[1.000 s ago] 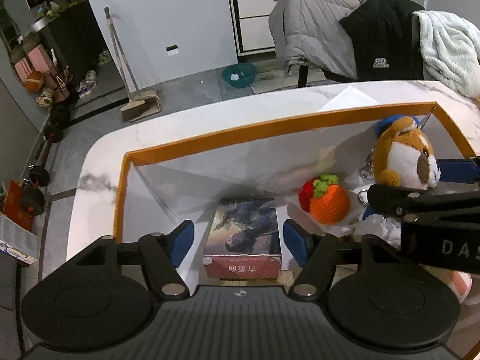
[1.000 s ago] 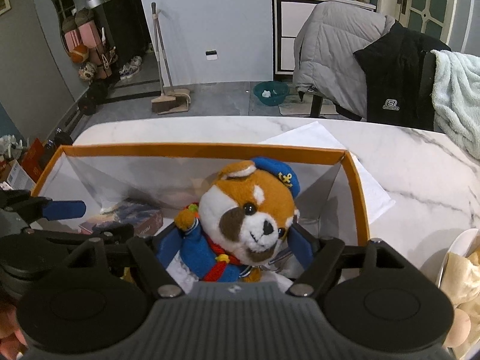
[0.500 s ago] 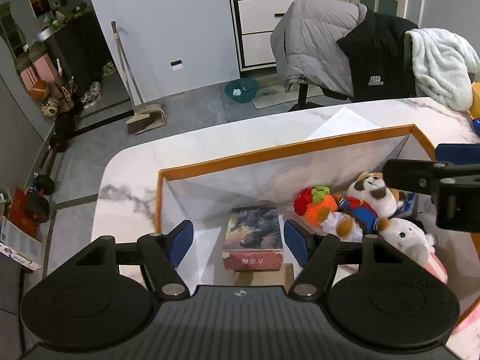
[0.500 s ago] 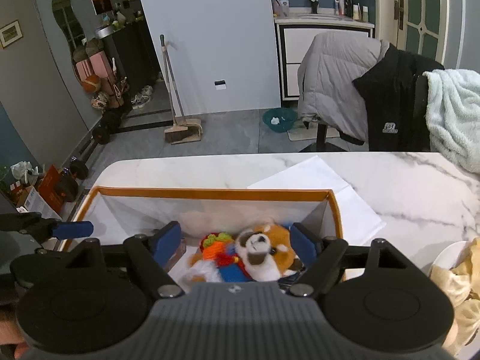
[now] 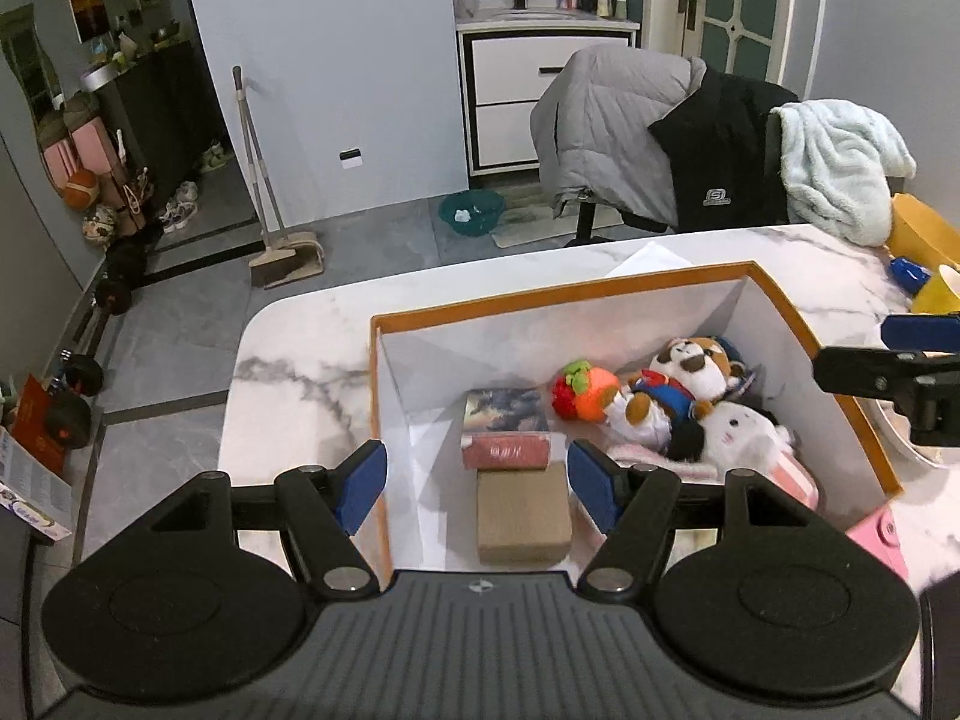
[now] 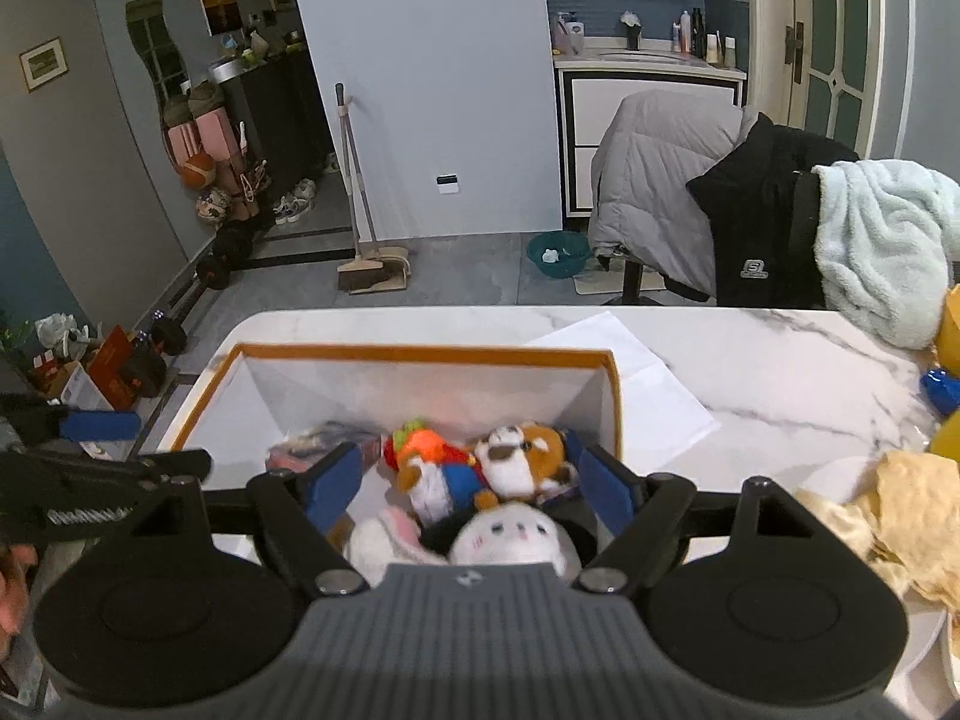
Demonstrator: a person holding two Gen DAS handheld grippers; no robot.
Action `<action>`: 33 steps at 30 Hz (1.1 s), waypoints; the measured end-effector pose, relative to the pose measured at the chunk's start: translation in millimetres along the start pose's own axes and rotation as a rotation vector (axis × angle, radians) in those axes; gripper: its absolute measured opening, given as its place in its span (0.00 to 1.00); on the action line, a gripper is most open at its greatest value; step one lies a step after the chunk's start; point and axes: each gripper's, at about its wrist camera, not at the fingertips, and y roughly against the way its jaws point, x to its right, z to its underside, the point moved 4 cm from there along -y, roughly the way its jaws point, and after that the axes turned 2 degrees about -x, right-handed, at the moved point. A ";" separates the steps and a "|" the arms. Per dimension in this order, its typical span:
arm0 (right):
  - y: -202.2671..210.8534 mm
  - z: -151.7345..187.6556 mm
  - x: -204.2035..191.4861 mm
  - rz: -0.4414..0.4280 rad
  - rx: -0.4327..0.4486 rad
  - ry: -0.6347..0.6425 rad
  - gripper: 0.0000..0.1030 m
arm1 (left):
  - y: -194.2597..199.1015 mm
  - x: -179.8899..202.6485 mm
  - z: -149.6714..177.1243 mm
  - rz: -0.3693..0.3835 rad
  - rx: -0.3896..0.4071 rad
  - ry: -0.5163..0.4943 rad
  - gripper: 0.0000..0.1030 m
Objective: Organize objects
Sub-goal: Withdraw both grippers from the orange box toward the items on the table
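A white box with an orange rim (image 5: 558, 300) (image 6: 420, 354) stands on the marble table. Inside lie an orange-and-white plush dog (image 5: 690, 366) (image 6: 528, 456), an orange knitted fruit (image 5: 585, 390) (image 6: 423, 444), a white plush (image 5: 744, 432) (image 6: 510, 534), a picture-covered book (image 5: 507, 420) and a brown block (image 5: 522, 516). My left gripper (image 5: 477, 480) hangs open above the box's left side with nothing between its fingers. My right gripper (image 6: 468, 483) is open above the plush toys and clear of them. It also shows at the right edge of the left wrist view.
A white paper sheet (image 6: 630, 378) lies behind the box. A plate with flatbread (image 6: 900, 510), yellow cups and a blue item (image 5: 909, 273) crowd the table's right. A pink thing (image 5: 882, 534) sits by the box's near right corner. A chair draped with jackets (image 5: 660, 138) stands beyond.
Both grippers have risen and drawn back from the box. The right one let go of the plush dog, which now lies in the box beside the knitted fruit.
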 end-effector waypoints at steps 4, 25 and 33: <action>22.4 15.1 -3.0 0.003 0.000 0.026 0.78 | 14.9 -6.8 7.0 0.007 0.012 0.020 0.77; 74.4 75.9 2.0 -0.001 -0.009 0.093 0.80 | 56.6 6.6 68.9 0.079 0.027 -0.037 0.77; 56.6 100.4 13.7 0.032 -0.063 0.101 0.80 | 38.1 23.1 106.7 0.107 -0.026 -0.061 0.77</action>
